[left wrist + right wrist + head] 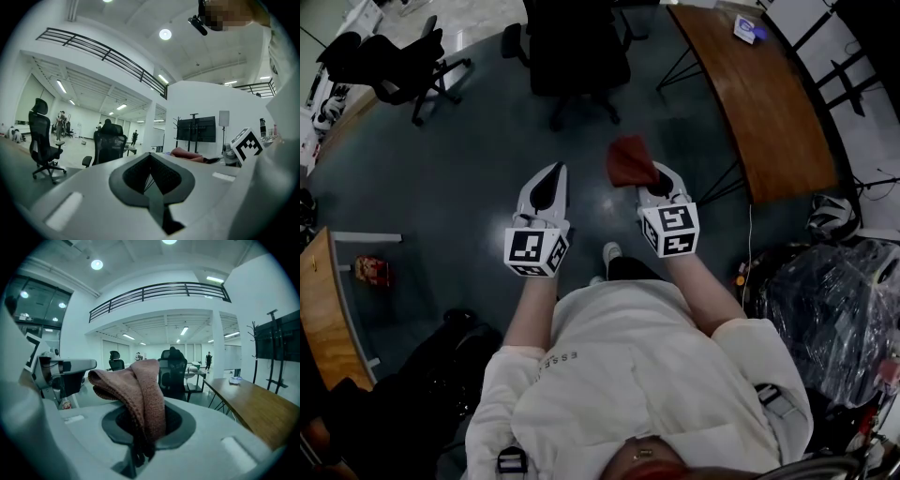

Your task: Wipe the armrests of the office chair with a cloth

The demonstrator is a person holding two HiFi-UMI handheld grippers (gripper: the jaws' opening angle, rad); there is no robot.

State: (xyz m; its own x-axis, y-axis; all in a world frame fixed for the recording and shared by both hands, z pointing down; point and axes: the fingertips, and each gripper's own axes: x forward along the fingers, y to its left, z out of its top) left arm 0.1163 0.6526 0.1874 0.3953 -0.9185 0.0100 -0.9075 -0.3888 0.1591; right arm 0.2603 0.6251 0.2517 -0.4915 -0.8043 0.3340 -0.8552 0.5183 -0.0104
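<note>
A black office chair [577, 56] stands ahead of me on the dark floor, one armrest [512, 39] showing at its left side. My right gripper [654, 178] is shut on a reddish-brown cloth [630, 161], which stands up folded from its jaws. In the right gripper view the cloth [140, 394] droops over to the left, with the chair [172, 371] some way behind it. My left gripper [551, 176] is held beside it, shut, with nothing in it. The left gripper view shows the chair [108, 146] at a distance. Neither gripper touches the chair.
A second black chair [403, 70] stands at the far left. A long wooden table [769, 103] runs along the right, with a small object at its far end. Plastic-wrapped goods [834, 309] and a helmet [832, 216] lie at the right. A wooden desk edge [319, 309] is at the near left.
</note>
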